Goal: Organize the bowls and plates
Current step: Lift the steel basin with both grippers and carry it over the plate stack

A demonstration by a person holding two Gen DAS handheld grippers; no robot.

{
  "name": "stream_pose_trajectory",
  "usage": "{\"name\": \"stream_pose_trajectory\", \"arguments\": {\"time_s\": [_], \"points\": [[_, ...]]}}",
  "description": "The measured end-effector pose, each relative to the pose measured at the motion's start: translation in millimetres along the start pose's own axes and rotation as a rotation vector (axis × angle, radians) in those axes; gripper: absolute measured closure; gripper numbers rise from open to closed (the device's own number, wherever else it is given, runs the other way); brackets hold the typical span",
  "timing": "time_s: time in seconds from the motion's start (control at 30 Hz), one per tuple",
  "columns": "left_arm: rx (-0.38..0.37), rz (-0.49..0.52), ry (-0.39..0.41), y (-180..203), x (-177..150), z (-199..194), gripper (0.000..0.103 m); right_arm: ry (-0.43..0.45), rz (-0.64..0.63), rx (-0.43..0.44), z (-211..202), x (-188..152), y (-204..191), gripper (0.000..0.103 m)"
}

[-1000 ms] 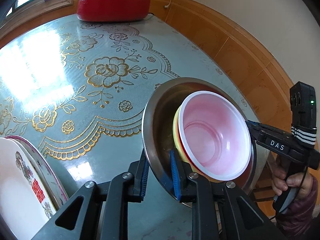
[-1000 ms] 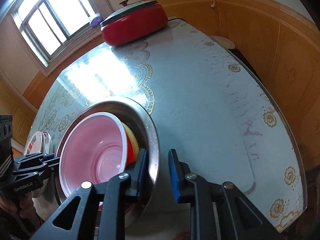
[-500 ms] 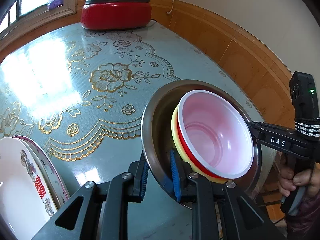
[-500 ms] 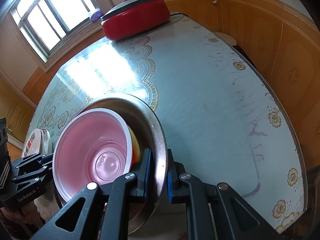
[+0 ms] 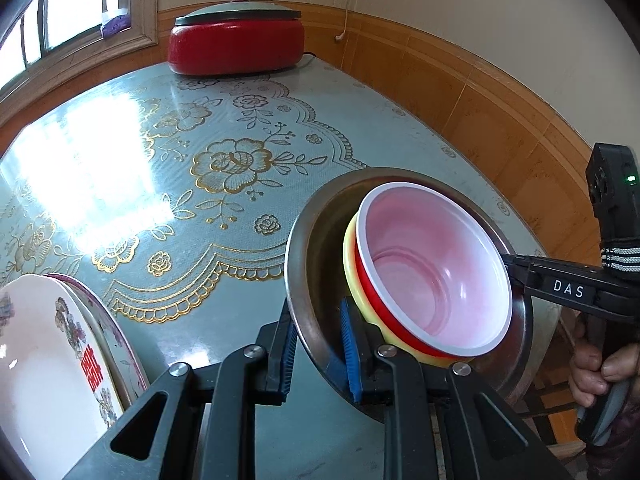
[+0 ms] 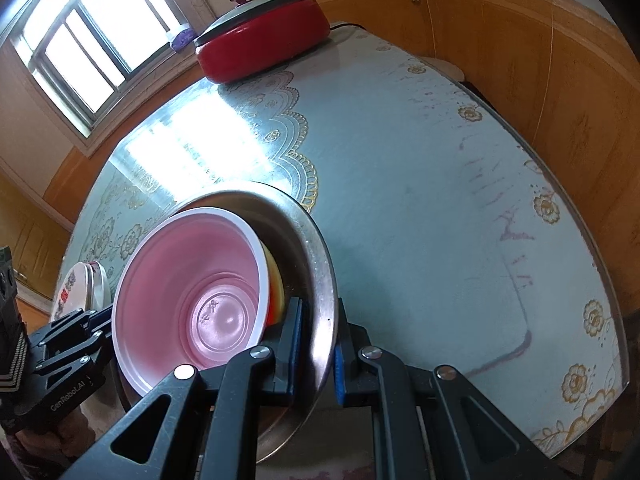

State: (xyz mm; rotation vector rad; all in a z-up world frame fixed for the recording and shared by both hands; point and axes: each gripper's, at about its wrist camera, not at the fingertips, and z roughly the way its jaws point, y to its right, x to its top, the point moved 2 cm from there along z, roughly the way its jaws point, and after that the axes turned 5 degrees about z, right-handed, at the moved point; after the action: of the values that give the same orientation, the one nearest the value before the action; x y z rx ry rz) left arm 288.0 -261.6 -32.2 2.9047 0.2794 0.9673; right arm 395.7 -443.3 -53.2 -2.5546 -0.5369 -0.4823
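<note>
Both jaws pinch steel basin point(image 5: 308, 264) rim; pink bowl point(image 5: 436, 272) nested inside — plates point(image 5: 48, 360) stacked aside. Stack lifted off worktop point(image 5: 160, 168), placing remains.

Open surface point(image 6: 420, 184) lies beyond and right of the steel basin point(image 5: 312, 264) — obstacles: red cooker point(image 5: 236, 46) at the far edge, stacked plates point(image 5: 52, 360) at near left.
</note>
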Motion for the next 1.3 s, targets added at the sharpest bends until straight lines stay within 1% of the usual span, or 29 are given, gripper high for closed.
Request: {"name": "stream_pose_trajectory", "arguments": {"time_s": [0.07, 0.1, 0.13, 0.2, 0.3, 0.37, 0.43, 0.57, 0.6, 0.63, 0.7, 0.73, 0.83, 1.07, 1.3], "points": [[-0.005, 0.002, 0.004, 0.5, -1.0, -1.0, 0.081, -0.064, 0.052, 0.046, 10.1, -2.8, 4.2, 0.091], [-0.003, 0.007, 0.007, 0.8, -1.4, -1.1, 0.081, -0.071, 0.068, 0.055, 13.9, -5.7, 4.4, 0.093], [-0.006, 0.011, 0.010, 0.9, -2.0, -1.3, 0.081, -0.056, 0.068, 0.049, 14.0, -8.0, 2.6, 0.095], [-0.016, 0.011, 0.011, 0.5, -3.7, -2.5, 0.081, -0.021, 0.073, 0.012, 11.6, -10.9, -0.6, 0.095], [-0.020, 0.019, 0.010, -1.8, -4.4, -2.6, 0.081, -0.013, 0.063, 0.015, 10.5, -15.2, -4.7, 0.095], [-0.031, 0.018, 0.007, -3.3, -4.4, -2.5, 0.081, -0.020, 0.095, 0.036, 9.3, -17.4, -1.9, 0.095], [-0.035, 0.023, 0.006, -2.6, -3.1, -1.2, 0.081, -0.017, 0.132, 0.038, 6.9, -18.2, 1.7, 0.091], [-0.057, 0.033, 0.003, -3.0, -3.4, -0.8, 0.082, 0.012, 0.130, -0.007, 1.6, -24.2, 0.7, 0.090], [-0.063, 0.037, 0.004, -2.3, -4.0, -1.3, 0.082, 0.027, 0.121, -0.027, 0.1, -25.7, -1.3, 0.092], [-0.065, 0.045, 0.005, -0.6, -4.9, -2.2, 0.082, 0.039, 0.109, -0.037, 0.9, -26.1, -4.1, 0.098], [-0.054, 0.059, 0.014, 2.3, -6.9, -4.9, 0.081, 0.058, 0.063, -0.092, 0.7, -29.8, -13.1, 0.098], [-0.053, 0.058, 0.015, 2.1, -7.6, -5.6, 0.081, 0.061, 0.052, -0.100, 1.4, -31.6, -15.4, 0.098], [-0.074, 0.046, 0.014, -0.7, -9.0, -6.8, 0.082, 0.066, 0.072, -0.088, 1.4, -35.2, -15.3, 0.098], [-0.071, 0.075, 0.046, 0.8, -12.3, -20.9, 0.082, 0.072, 0.093, -0.086, -5.2, -45.8, -19.2, 0.098], [-0.066, 0.097, 0.050, -5.0, -14.7, -32.7, 0.082, 0.077, 0.095, -0.086, -4.3, -50.5, -33.6, 0.098]]}}
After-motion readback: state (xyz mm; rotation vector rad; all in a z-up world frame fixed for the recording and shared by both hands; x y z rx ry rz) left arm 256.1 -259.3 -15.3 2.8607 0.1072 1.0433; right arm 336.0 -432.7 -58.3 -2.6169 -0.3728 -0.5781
